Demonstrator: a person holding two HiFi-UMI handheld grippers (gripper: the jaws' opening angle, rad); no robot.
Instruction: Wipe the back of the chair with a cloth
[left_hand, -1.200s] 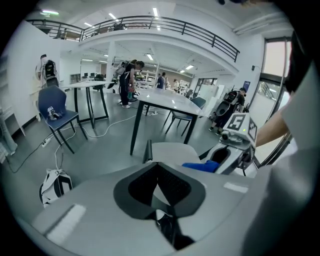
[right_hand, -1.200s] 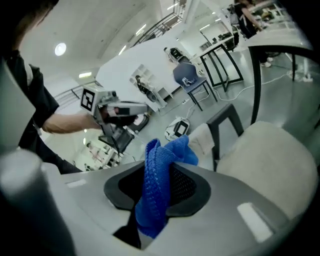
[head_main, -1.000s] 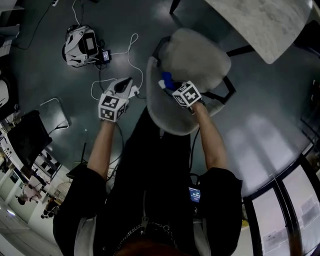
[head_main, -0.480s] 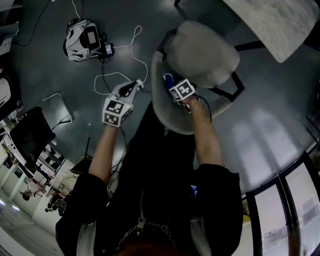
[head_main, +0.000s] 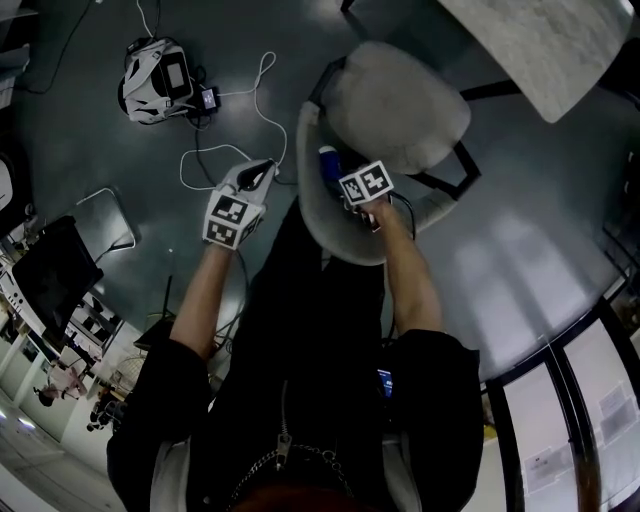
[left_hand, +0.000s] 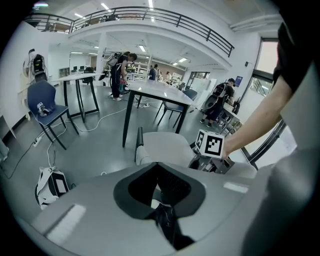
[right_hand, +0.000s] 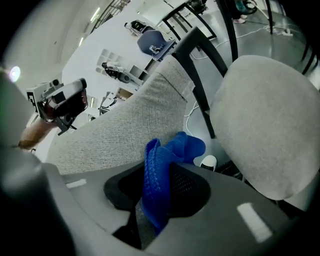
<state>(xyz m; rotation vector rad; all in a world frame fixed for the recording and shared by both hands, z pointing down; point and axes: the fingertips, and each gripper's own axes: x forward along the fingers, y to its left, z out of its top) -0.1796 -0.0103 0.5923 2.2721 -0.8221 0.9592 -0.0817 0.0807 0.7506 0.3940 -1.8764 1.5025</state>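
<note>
Cloth (right_hand: 161, 172), blue, is clamped in my right hand-held gripper (head_main: 340, 172) against the grey chair back (head_main: 312, 215). My left hand-held gripper (head_main: 258, 172) is clenched, empty, beside the chair.

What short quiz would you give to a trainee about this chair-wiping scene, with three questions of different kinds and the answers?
1. True or false: the left gripper holds the blue cloth.
2. Which part of the chair is the cloth held against? A) the seat B) the backrest C) a leg
3. Fill in: the jaws of the right gripper are shut on the ____.
Key: 1 false; 2 B; 3 blue cloth.
</note>
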